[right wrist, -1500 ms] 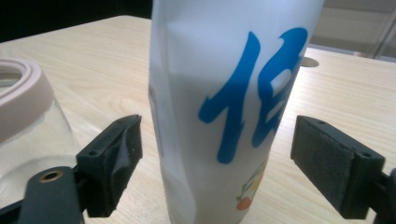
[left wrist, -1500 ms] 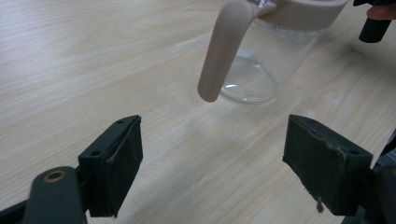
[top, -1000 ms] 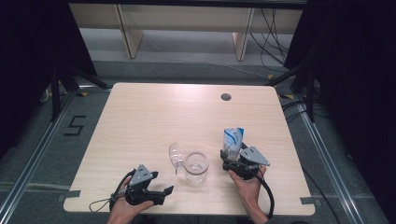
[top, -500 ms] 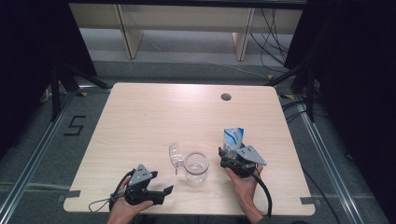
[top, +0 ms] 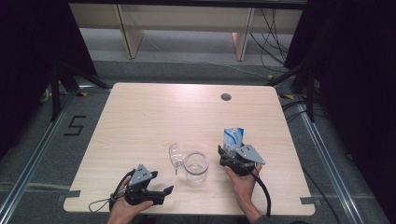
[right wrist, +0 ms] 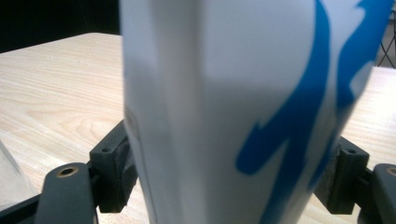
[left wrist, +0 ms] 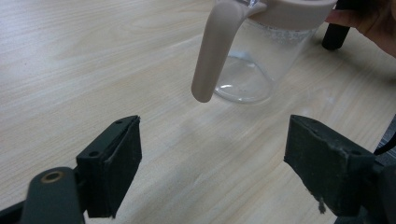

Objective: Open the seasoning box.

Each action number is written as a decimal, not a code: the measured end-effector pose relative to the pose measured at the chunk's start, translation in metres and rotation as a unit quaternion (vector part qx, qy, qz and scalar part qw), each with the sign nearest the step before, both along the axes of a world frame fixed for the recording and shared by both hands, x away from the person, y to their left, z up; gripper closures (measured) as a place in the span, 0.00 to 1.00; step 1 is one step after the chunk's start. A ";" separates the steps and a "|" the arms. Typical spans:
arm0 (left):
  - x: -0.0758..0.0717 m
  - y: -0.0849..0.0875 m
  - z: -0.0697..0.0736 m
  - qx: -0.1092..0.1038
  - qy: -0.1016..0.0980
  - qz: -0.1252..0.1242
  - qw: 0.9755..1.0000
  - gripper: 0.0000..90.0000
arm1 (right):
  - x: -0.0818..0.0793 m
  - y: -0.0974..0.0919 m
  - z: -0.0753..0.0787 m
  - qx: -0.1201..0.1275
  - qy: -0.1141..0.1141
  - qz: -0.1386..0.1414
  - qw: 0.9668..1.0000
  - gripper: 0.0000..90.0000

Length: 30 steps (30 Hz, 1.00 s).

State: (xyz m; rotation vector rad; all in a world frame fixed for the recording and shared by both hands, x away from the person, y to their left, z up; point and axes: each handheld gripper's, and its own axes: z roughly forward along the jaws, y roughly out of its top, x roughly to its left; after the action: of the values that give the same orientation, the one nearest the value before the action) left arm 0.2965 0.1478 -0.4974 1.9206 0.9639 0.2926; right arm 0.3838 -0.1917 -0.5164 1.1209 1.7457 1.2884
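A blue-and-white carton (top: 232, 136) stands upright on the table's right side. My right gripper (top: 229, 150) reaches it from the near side; its jaws have just been closing, and the carton (right wrist: 243, 107) sits between them with both pads against its sides. A clear jug (top: 196, 167) with a beige rim stands mid-front, its clear lid (top: 175, 155) tipped open to the left. My left gripper (top: 163, 192) rests open at the front left and points right at the jug. From the left gripper (left wrist: 212, 168), the beige handle (left wrist: 212, 51) hangs ahead, with nothing between the jaws.
The light wooden table (top: 163, 116) has a round cable hole (top: 226, 97) at the back right. The right hand's fingers (left wrist: 369, 18) show beyond the jug. Dark floor, rails and shelving surround the table.
The right hand has edged slightly left and closer to the carton. The left hand, the jug and the carton have stayed where they were.
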 end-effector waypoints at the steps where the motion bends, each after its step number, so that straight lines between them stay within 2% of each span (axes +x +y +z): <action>1: 0.000 0.000 0.000 -0.001 0.000 0.000 1.000 0.20 | -0.001 0.001 0.000 0.003 0.006 -0.002 1.000 0.24; 4: -0.001 -0.001 0.000 -0.003 0.002 0.001 1.000 0.20 | 0.001 0.000 0.000 -0.002 -0.006 0.002 1.000 0.24; 5: -0.001 -0.001 0.000 -0.004 0.003 0.002 1.000 0.20 | 0.001 0.001 -0.001 0.005 -0.001 0.002 1.000 0.25; 7: -0.001 -0.001 0.000 -0.004 0.004 0.003 1.000 0.20 | 0.003 -0.001 -0.001 -0.001 -0.011 0.008 1.000 0.29; 8: -0.001 -0.001 0.000 -0.005 0.004 0.003 1.000 0.20 | 0.002 0.000 -0.001 0.007 0.001 0.014 1.000 0.32; 9: -0.001 -0.001 0.000 -0.004 0.004 0.003 1.000 0.20 | 0.003 -0.002 0.000 -0.004 -0.009 0.012 1.000 0.35; 10: -0.001 -0.001 0.000 -0.004 0.003 0.003 1.000 0.20 | 0.003 -0.001 -0.001 0.009 -0.014 0.016 1.000 0.40; 11: -0.001 -0.001 0.000 -0.004 0.003 0.003 1.000 0.20 | 0.003 -0.001 -0.001 0.009 -0.014 0.016 1.000 0.40; 12: -0.001 -0.001 0.000 -0.004 0.004 0.004 1.000 0.20 | 0.003 -0.002 0.000 0.012 0.005 0.027 1.000 0.42; 13: -0.001 -0.001 0.000 -0.003 0.006 0.004 1.000 0.20 | 0.004 -0.003 0.000 0.013 0.003 0.034 0.999 0.44; 14: -0.001 0.000 0.001 0.008 0.001 -0.002 1.000 0.20 | 0.005 -0.004 0.000 0.007 -0.005 0.032 0.999 0.45; 16: -0.001 -0.001 0.000 0.002 0.003 0.002 1.000 0.20 | 0.005 -0.004 0.000 0.007 -0.005 0.036 0.999 0.45; 17: -0.001 0.000 0.001 0.005 0.004 0.001 1.000 0.20 | 0.005 -0.004 0.001 0.013 0.010 0.042 0.999 0.47; 18: -0.001 0.000 0.001 0.005 0.002 -0.001 1.000 0.20 | 0.004 -0.004 0.001 0.012 0.011 0.041 0.999 0.47; 20: -0.001 -0.001 0.000 0.002 0.003 0.002 1.000 0.20 | 0.005 -0.004 0.001 0.014 0.009 0.043 0.999 0.48; 21: 0.000 0.000 0.000 0.004 0.000 0.001 1.000 0.20 | 0.007 -0.007 0.001 0.004 -0.001 0.054 0.999 0.48; 24: 0.000 0.000 0.000 -0.004 0.004 0.002 1.000 0.20 | 0.007 -0.007 0.002 0.003 -0.005 0.054 0.999 0.49; 27: 0.000 0.000 0.000 -0.006 0.004 0.004 1.000 0.20 | 0.007 -0.008 0.003 -0.006 0.002 0.068 0.998 0.49; 30: 0.000 0.001 0.000 0.000 0.003 -0.001 1.000 0.21 | 0.006 -0.008 0.003 0.000 -0.003 0.079 0.997 0.49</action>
State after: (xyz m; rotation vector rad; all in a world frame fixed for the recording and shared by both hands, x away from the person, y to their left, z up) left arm 0.2965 0.1486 -0.4971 1.9225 0.9662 0.2865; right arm 0.3903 -0.1997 -0.5135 0.9930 1.8609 1.3831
